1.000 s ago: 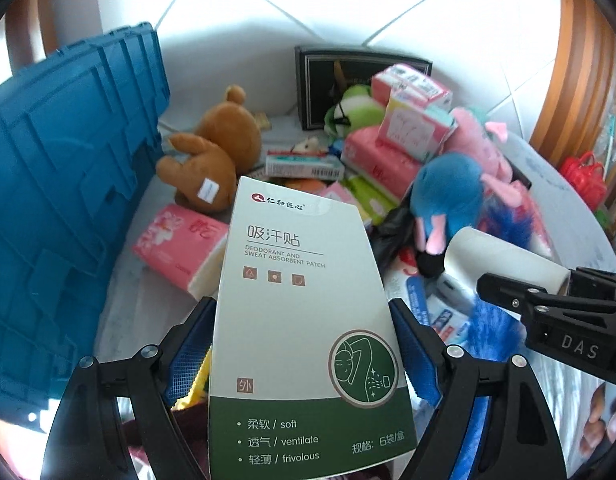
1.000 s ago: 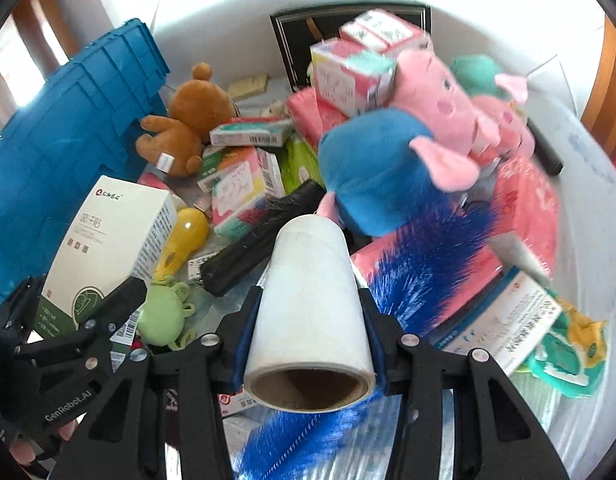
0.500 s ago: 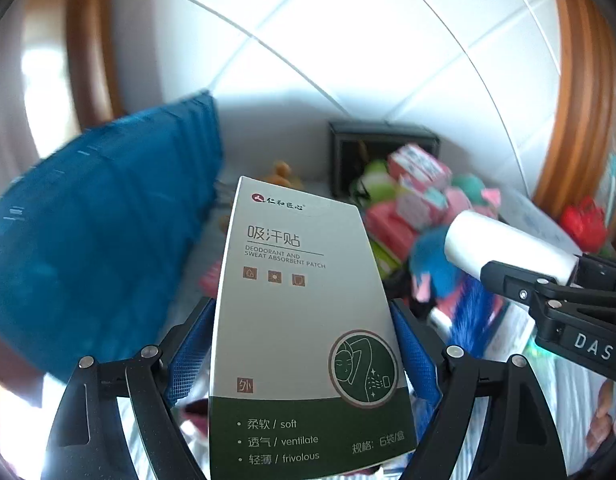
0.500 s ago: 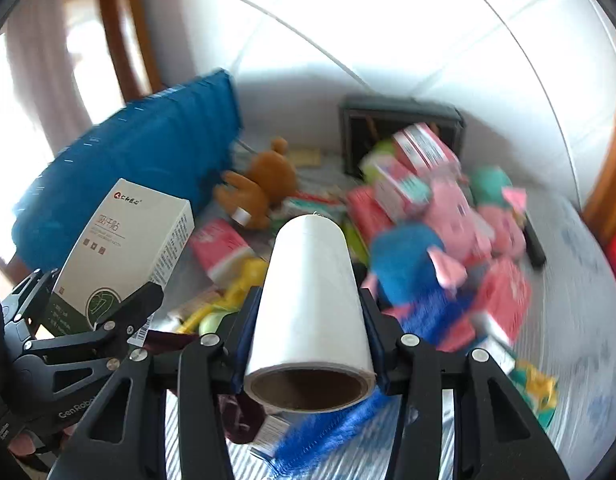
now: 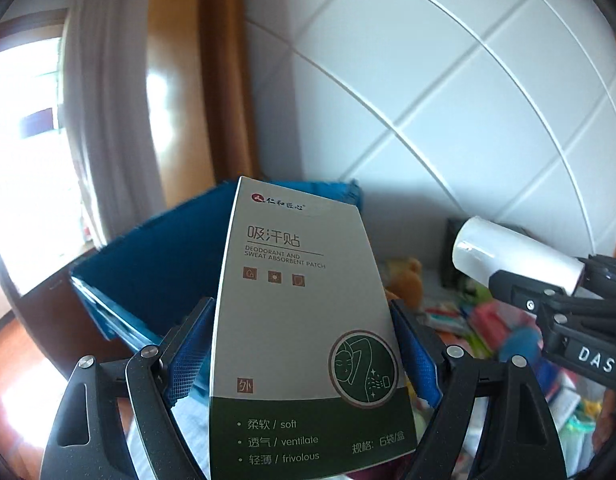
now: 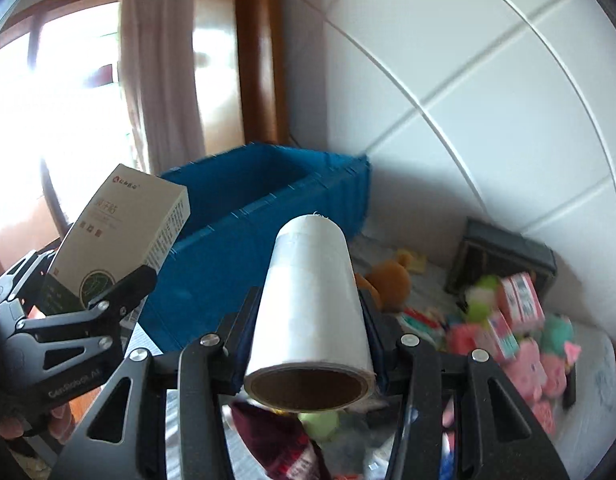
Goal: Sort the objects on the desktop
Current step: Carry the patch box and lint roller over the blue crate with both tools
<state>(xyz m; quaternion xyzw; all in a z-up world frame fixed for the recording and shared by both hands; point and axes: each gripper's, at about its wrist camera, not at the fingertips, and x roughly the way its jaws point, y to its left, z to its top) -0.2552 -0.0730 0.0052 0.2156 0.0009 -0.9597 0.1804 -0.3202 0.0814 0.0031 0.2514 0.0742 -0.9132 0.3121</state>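
Both full: L gripper (image 5: 303, 344) w/ box (image 5: 303, 320), R gripper (image 6: 308, 320) w/ roll (image 6: 312, 304).

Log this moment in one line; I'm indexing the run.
left gripper: holds sweat-patch box | right gripper: holds white roll | blue crate: ahead

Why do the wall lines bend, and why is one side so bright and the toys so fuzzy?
Both views come through fisheye lenses, so the straight tile joints curve. In the left wrist view the window is blown out white, while the box in the left gripper stays sharp. In the right wrist view the toys smear with motion blur; the white roll in the right gripper reads clearly.
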